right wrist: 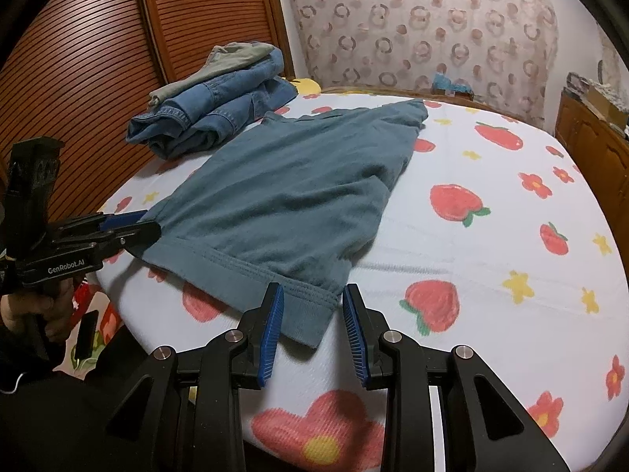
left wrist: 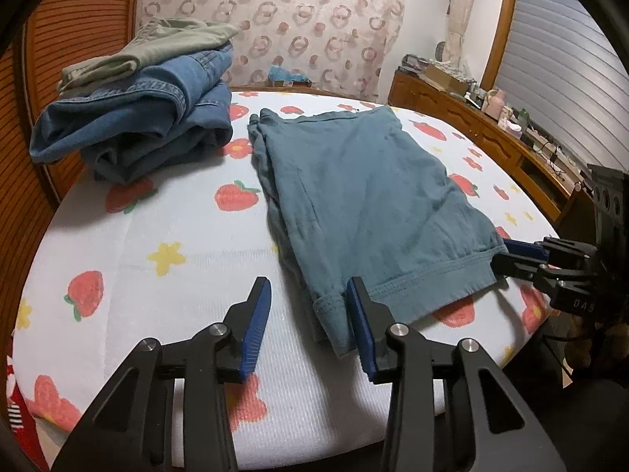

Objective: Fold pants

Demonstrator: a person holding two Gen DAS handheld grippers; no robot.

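Left gripper (left wrist: 308,291): jaws spread, astride one near corner of the waistband, pads not pressing. Right gripper (right wrist: 312,295): jaws spread either side of the other waistband corner, cloth between them, no pinch. Teal pants (left wrist: 365,192): folded flat, lying on the bed (left wrist: 188,275) with the waistband at the near edge. Bed sheet white, printed with strawberries and flowers. Stack of folded jeans (left wrist: 145,122) with an olive garment (left wrist: 157,47) on top: far left corner of the bed, apart from the pants. Wooden dresser (left wrist: 483,129): beside the bed.
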